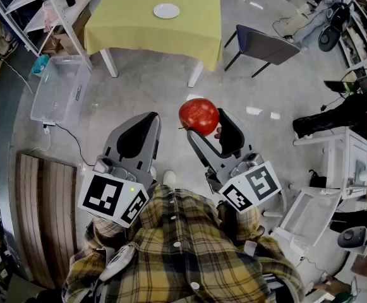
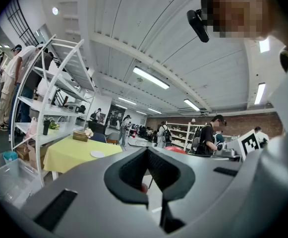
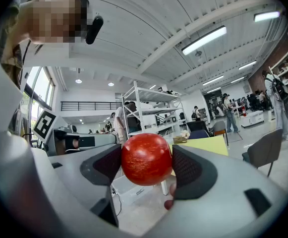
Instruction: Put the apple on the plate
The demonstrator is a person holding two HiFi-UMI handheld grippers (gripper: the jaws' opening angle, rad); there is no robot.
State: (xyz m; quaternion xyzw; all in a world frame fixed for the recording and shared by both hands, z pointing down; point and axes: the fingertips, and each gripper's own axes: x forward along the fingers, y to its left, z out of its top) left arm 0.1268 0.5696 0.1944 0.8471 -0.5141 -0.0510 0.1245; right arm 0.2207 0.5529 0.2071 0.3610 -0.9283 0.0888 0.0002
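Your right gripper (image 1: 207, 131) has the apple (image 1: 199, 115) between its fingers, one pad on each side at about the widest part. The fingers stand far apart because the fruit fills the gap. That is the right place to hold it: on the round middle, not near the stem or the base, where the curve would let it squirt out. I'd judge the apple firm and fairly heavy for its size, with a glossy, waxy skin that will slip if the hold goes slack. It will also bruise if you squeeze hard or drop it. The apple is up in the air over the floor, well apart from the plate (image 1: 166, 11), which lies on the yellow-covered counter (image 1: 189, 33) at about 11 o'clock from the apple in the head view. Your left gripper (image 1: 139, 131) sits at about 8 o'clock from the apple with its fingers closed together and nothing in them. Being round, the apple will likely roll on the flat plate, so set it down low and gently before you let go.
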